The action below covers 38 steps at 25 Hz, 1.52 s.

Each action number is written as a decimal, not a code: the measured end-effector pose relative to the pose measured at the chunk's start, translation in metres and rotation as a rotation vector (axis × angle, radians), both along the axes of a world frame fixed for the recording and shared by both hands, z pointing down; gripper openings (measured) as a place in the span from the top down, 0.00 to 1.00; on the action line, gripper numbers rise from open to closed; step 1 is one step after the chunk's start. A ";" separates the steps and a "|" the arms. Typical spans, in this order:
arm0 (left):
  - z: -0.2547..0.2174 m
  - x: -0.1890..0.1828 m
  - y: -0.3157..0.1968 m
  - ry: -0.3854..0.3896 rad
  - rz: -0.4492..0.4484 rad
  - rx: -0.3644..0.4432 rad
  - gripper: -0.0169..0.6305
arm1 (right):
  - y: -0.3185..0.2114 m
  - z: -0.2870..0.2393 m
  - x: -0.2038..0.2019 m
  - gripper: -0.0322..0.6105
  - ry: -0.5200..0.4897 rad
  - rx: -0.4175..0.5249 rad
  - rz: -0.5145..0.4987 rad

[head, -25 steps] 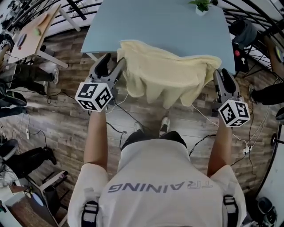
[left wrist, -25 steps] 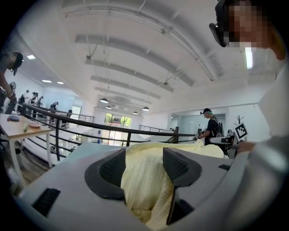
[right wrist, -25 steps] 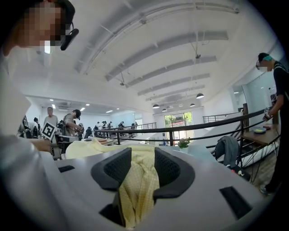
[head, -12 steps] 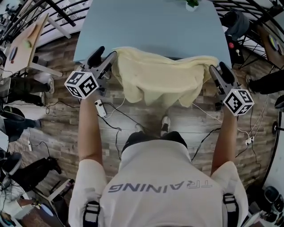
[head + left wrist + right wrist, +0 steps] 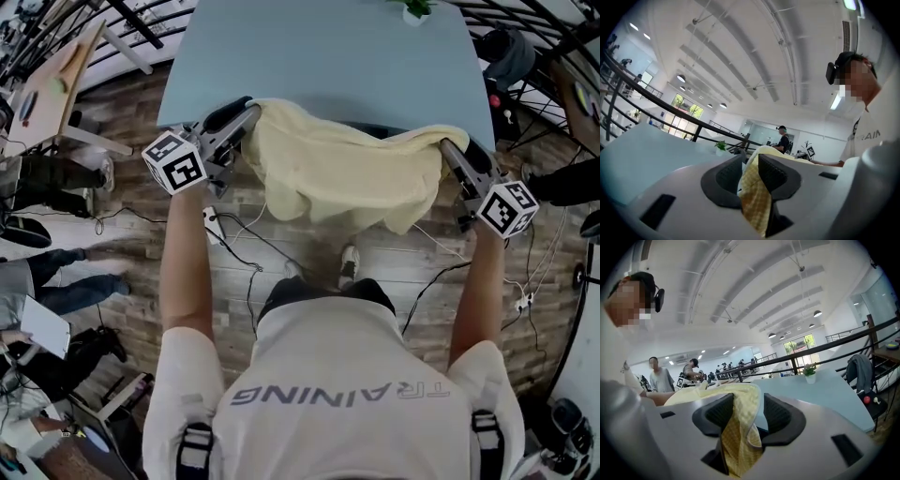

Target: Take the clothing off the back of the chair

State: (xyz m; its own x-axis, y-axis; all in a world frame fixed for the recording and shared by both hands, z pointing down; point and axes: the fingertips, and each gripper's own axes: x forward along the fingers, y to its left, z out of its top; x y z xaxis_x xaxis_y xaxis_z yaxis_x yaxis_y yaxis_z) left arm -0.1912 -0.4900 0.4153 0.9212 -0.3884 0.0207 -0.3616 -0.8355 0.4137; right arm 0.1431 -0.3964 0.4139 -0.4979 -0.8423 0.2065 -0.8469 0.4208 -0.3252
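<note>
A pale yellow garment (image 5: 337,169) hangs over a chair back that it hides almost fully, at the near edge of the light blue table (image 5: 319,56). My left gripper (image 5: 251,114) is at the garment's left end. Its jaws are closing, and in the left gripper view the yellow cloth (image 5: 754,197) is pinched between the pads of the left gripper (image 5: 750,171). My right gripper (image 5: 448,148) is at the right end, its jaws also closing. The cloth (image 5: 738,427) lies between the jaws of the right gripper (image 5: 747,416), against the left pad, with a gap to the right pad.
A small potted plant (image 5: 415,9) stands at the table's far edge. Cables and a power strip (image 5: 214,228) lie on the wooden floor below the chair. A wooden desk (image 5: 56,75) is at the upper left, and another chair with dark clothing (image 5: 511,52) at the upper right.
Both grippers have moved in onto the garment's two ends. The left gripper's jaws have narrowed onto the cloth. The garment has bunched a little at the corners.
</note>
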 end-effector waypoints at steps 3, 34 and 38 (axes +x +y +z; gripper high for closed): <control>0.001 -0.001 0.003 -0.026 0.040 0.014 0.86 | 0.001 -0.002 -0.012 0.75 0.047 0.021 -0.054; -0.117 -0.042 0.139 -0.156 -0.580 0.256 0.91 | 0.076 -0.127 -0.032 0.90 -0.058 0.326 0.009; -0.119 -0.040 0.157 -0.159 -0.611 0.261 0.91 | 0.092 -0.136 -0.035 0.90 -0.085 0.354 -0.036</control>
